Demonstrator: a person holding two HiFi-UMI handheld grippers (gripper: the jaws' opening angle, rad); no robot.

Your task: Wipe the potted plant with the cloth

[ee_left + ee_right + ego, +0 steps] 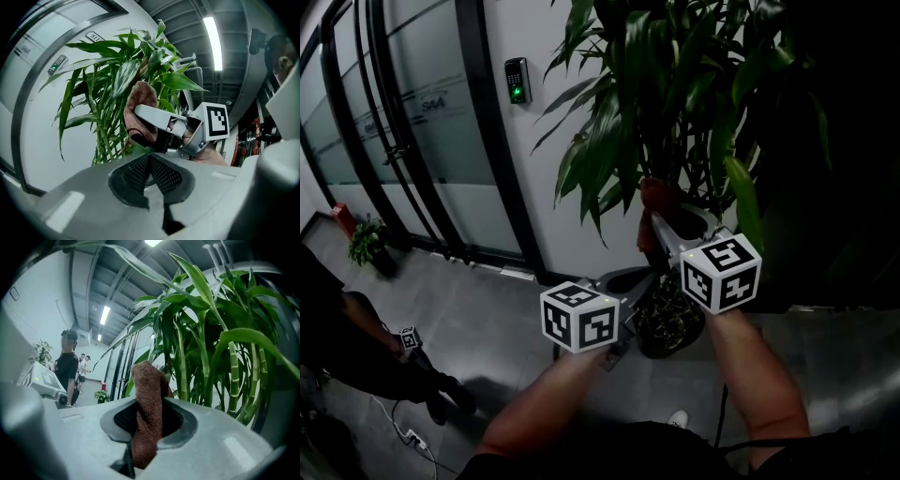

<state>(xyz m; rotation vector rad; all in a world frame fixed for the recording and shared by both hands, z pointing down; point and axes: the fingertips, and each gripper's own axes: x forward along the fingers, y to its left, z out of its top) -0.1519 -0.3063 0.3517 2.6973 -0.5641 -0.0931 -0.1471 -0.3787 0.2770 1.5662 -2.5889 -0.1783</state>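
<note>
Wall keypad w/ green light point(517, 81), glass doors point(427, 117), bystander point(68, 369) nearby.

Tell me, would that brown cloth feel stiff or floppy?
Probably floppy: the cloth bunches and folds between the right gripper's shut jaws. Its fuzzy surface likely resists slipping. The thin leaves would probably bend under it.

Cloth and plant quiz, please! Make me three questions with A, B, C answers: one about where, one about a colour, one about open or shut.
1. Where is the cloth? A on the floor; B in the right hand-held gripper; C on the door.
2. What colour is the cloth? A blue; B white; C brown.
3. The left hand-held gripper is: A wide open; B shut; C holding the cloth.
Answers: 1 B, the right gripper view shows its jaws pinching it. 2 C, brown in every view. 3 B, its own view shows the jaws together.
</note>
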